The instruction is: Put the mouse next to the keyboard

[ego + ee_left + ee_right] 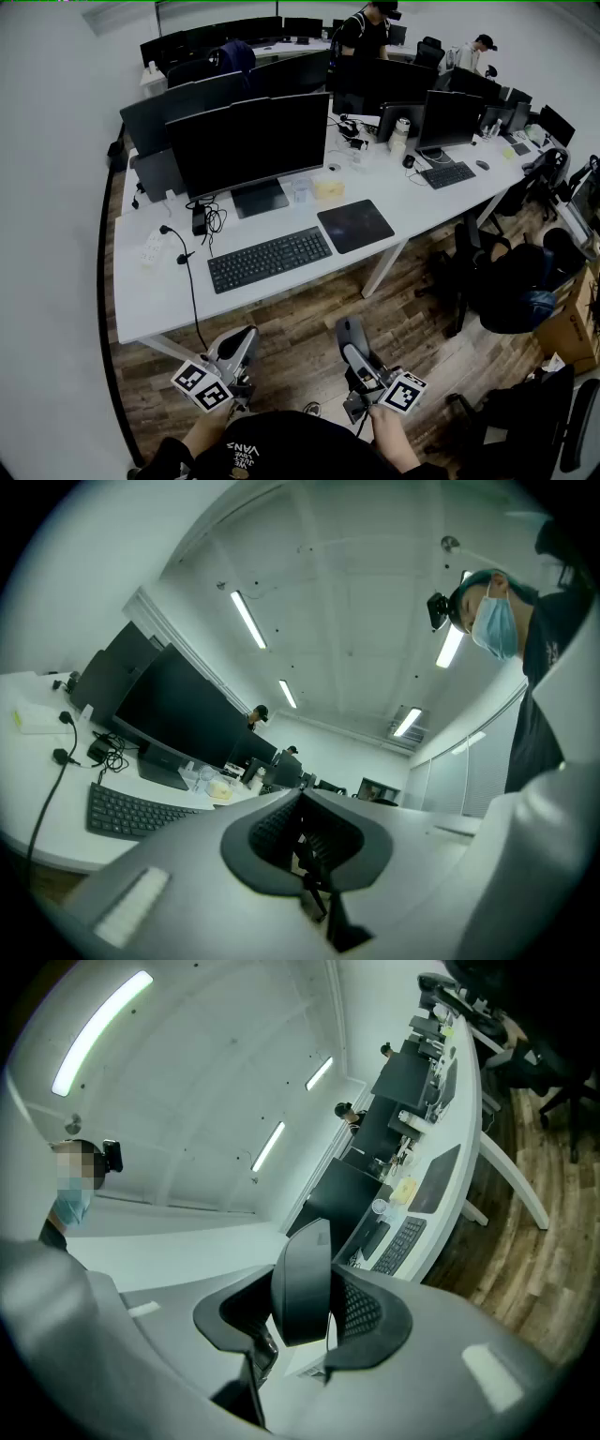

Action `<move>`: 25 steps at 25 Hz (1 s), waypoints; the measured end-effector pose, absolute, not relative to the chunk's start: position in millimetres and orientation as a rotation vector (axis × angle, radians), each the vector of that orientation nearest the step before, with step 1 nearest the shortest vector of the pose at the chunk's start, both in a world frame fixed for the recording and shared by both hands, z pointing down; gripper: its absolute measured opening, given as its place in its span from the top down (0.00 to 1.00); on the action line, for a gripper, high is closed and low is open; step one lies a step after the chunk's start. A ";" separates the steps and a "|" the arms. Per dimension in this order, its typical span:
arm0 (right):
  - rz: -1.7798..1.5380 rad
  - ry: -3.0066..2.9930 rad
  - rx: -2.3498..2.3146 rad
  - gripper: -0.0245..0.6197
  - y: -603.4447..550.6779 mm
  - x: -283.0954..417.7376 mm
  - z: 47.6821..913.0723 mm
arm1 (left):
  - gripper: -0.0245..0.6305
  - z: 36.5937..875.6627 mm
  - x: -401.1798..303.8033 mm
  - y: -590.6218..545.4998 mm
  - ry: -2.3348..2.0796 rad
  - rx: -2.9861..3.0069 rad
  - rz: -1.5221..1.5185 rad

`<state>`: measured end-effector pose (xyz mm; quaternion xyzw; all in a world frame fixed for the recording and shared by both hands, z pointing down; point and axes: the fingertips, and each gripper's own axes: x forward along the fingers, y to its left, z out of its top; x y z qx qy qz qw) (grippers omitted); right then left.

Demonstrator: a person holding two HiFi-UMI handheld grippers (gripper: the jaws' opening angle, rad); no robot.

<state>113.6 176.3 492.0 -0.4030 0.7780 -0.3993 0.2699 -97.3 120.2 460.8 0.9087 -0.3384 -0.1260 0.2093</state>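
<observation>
A dark grey mouse (351, 330) (302, 1274) stands on edge between the pads of my right gripper (354, 349) (306, 1309), which is shut on it, low over the wooden floor in front of the desk. The black keyboard (270, 259) (401, 1244) (131, 810) lies on the white desk (150, 300) before a large monitor (251, 141), and beyond both grippers. My left gripper (240, 347) (302, 844) hangs beside the right one, its jaws closed together with nothing between them.
A black mouse pad (354, 225) lies right of the keyboard. A black cable (192, 291) runs over the desk's front edge at the left, by a white power strip (153, 247). Office chairs (511, 281) stand to the right. People stand at the far desks.
</observation>
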 end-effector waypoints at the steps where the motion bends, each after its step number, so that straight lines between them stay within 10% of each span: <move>1: -1.077 2.107 -1.081 0.68 175.0 116.7 492.3 | 0.96 462.0 -94.7 120.6 -0.952 2.519 -0.363; 25: -1.170 2.124 -1.077 0.68 83.5 113.5 518.6 | 0.96 493.4 -71.9 52.2 -0.938 2.469 -0.366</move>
